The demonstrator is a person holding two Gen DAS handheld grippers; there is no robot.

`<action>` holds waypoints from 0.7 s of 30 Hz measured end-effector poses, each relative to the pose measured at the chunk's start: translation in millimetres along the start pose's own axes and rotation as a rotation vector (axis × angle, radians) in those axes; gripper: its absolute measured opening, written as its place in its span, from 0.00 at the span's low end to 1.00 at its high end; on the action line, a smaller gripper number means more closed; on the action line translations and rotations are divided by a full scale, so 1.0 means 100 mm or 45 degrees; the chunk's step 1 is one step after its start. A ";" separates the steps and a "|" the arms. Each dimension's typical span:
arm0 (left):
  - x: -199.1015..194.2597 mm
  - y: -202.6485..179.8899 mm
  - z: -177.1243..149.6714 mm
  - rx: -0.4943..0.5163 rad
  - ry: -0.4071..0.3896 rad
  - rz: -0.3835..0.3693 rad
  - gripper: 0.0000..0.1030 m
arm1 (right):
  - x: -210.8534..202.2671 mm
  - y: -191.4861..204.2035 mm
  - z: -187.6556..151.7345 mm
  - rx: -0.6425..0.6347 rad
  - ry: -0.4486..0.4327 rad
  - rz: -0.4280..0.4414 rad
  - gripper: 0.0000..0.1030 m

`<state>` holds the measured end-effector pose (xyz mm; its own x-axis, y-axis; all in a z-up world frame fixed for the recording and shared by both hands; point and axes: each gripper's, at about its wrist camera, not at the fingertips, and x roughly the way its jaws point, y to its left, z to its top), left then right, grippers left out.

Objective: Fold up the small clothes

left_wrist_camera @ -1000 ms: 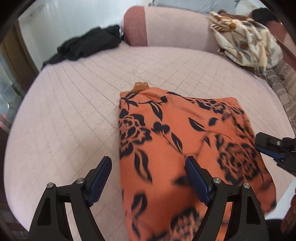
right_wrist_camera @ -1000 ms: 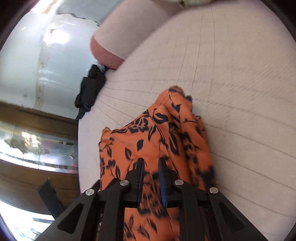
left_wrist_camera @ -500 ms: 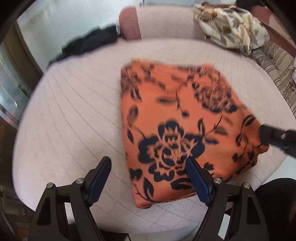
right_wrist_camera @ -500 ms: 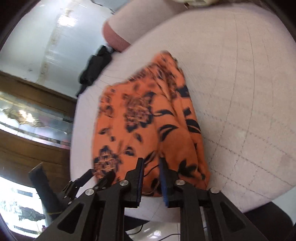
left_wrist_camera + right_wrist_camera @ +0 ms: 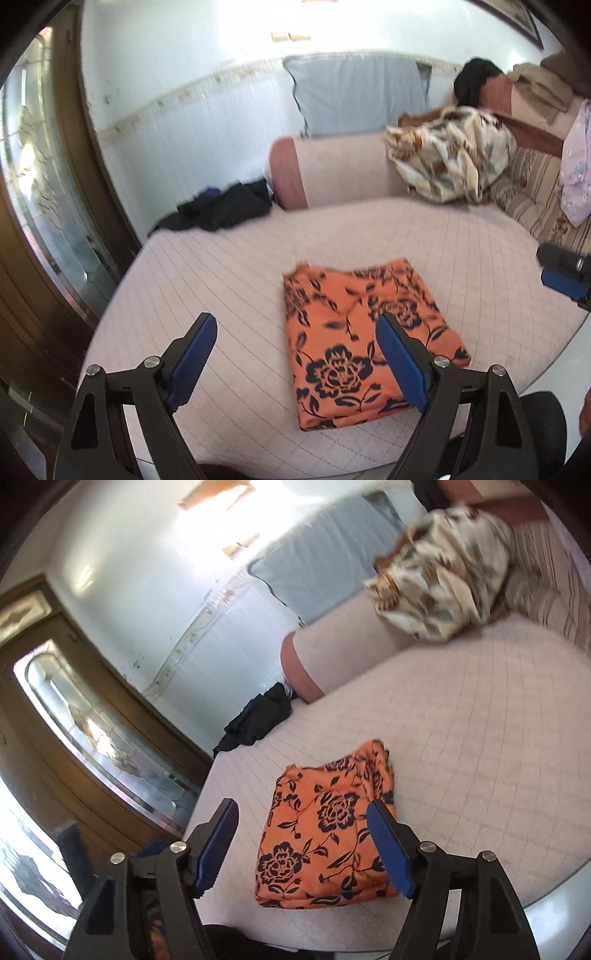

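My right tongs (image 5: 301, 843) have just been opening and now stand apart with nothing between them; my left tongs (image 5: 295, 358) gape empty too. The orange black-flowered folded cloth (image 5: 365, 343) lies flat on the pale quilted bed (image 5: 221, 280) just ahead, apparently released after folding. Its long axis runs away from both tongs.

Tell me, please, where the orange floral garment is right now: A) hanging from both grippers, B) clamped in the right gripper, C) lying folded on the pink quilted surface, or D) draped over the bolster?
C: the orange floral garment lies as a flat folded rectangle on the pink quilted surface, touched by neither gripper.
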<state>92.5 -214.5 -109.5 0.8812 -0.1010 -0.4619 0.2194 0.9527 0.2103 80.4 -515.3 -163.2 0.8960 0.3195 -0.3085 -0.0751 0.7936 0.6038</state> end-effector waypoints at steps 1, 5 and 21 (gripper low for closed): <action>-0.05 0.01 0.02 -0.004 -0.021 0.007 0.86 | -0.02 0.04 -0.01 -0.032 -0.013 -0.019 0.73; -0.18 0.09 0.08 -0.038 -0.074 0.026 0.92 | -0.08 0.17 -0.09 -0.131 -0.038 -0.092 0.73; -0.28 0.26 0.06 -0.109 -0.093 0.095 0.92 | 0.19 0.49 -0.31 -0.283 0.010 -0.132 0.73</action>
<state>75.9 -188.2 -86.2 0.9227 -0.0464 -0.3827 0.1180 0.9791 0.1658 79.6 -454.2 -162.6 0.9007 0.2334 -0.3665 -0.0780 0.9166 0.3922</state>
